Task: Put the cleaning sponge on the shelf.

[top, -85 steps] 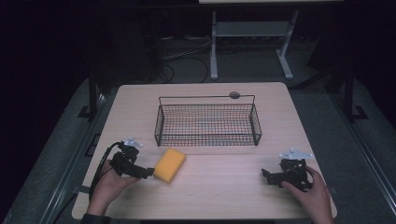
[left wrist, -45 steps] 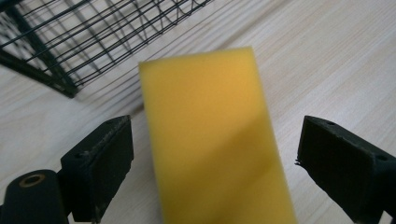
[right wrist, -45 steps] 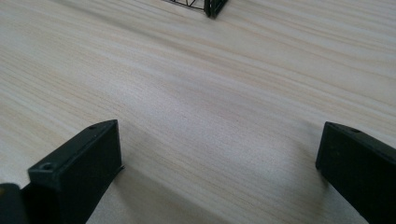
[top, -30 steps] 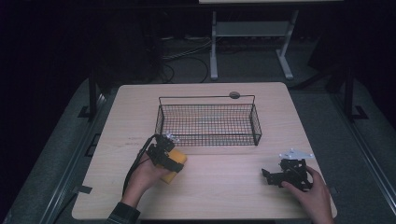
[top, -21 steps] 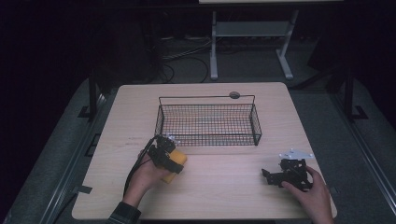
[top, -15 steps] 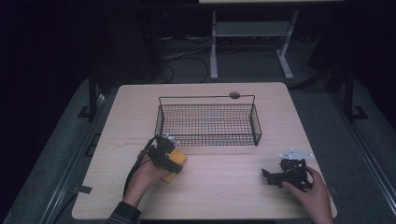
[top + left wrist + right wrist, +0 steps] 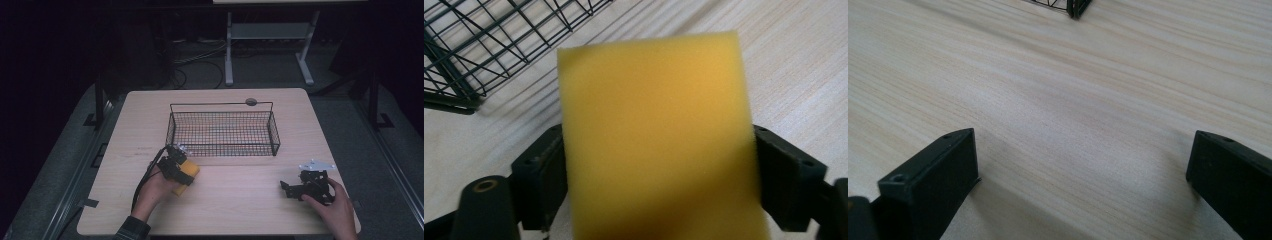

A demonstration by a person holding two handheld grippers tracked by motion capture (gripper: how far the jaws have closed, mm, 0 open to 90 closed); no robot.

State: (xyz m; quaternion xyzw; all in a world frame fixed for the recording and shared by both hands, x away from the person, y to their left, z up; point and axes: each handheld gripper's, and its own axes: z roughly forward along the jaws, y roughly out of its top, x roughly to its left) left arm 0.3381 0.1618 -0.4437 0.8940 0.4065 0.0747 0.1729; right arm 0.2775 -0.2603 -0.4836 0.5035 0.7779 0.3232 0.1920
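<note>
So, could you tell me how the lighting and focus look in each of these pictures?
High view: the table is lit, its surroundings almost black. Left gripper view: the yellow sponge is soft and out of focus, the wire basket behind it sharper. Right gripper view: sharp wood grain, soft shadows beside the jaws.

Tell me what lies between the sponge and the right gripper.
Bare tabletop: the high view shows nothing between the yellow sponge and the right gripper.

- sponge (image 7: 654,140): yellow foam, matt, fine porous surface
- worktop (image 7: 235,210): pale wood-grain laminate, smooth, slight sheen
- basket (image 7: 223,131): thin black metal wire mesh
- left claw (image 7: 659,180): black matt plastic jaws
- right claw (image 7: 1083,185): same black matt plastic
</note>
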